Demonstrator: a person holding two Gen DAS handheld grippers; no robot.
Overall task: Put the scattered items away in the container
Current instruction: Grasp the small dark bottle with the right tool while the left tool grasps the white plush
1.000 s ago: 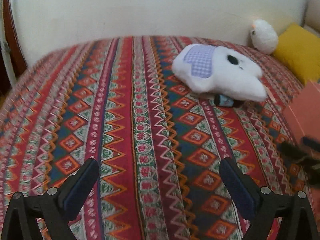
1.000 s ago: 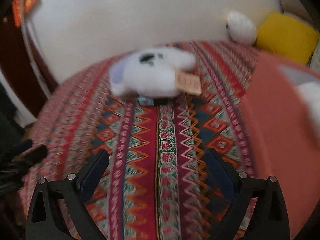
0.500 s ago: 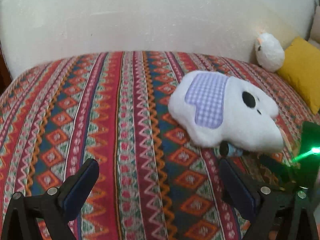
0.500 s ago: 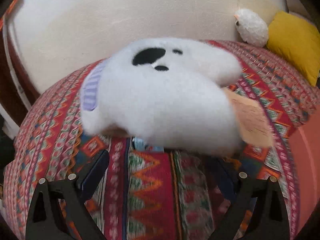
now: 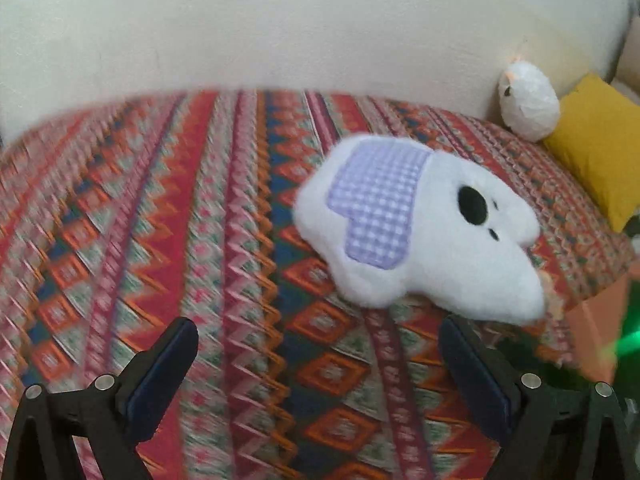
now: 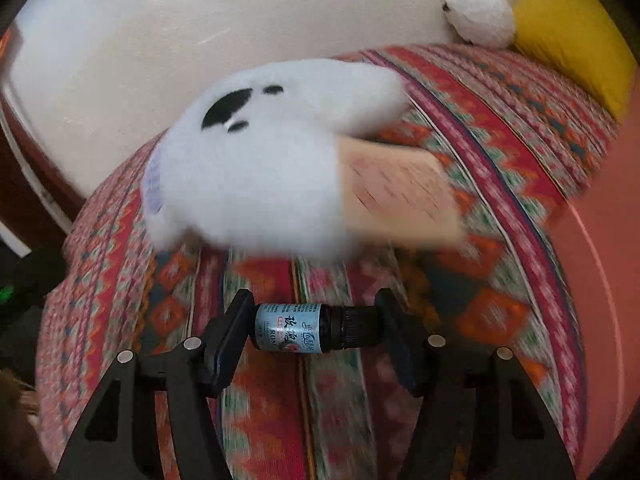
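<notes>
A small dark bottle (image 6: 308, 327) with a pale blue label lies sideways between the fingers of my right gripper (image 6: 314, 330), which is shut on it end to end, just above the patterned bedspread (image 6: 500, 128). Behind it lies a white plush elephant (image 6: 264, 168) with a tan hang tag (image 6: 396, 196). In the left wrist view the same plush elephant (image 5: 424, 228) shows its purple checked ear, ahead and right of my open, empty left gripper (image 5: 320, 364). The orange container (image 6: 600, 264) fills the right edge; orange container (image 5: 600, 328) also at lower right.
A white plush bird (image 5: 528, 100) and a yellow cushion (image 5: 600, 144) sit at the far right by the white wall (image 5: 280, 20). The striped bedspread (image 5: 160, 240) stretches bare to the left. A green light (image 5: 628, 344) glows at the right edge.
My right gripper pushed in under the plush elephant, shut on the small bottle and drew it back clear of the toy. The left gripper drifted slightly; it stays open.
</notes>
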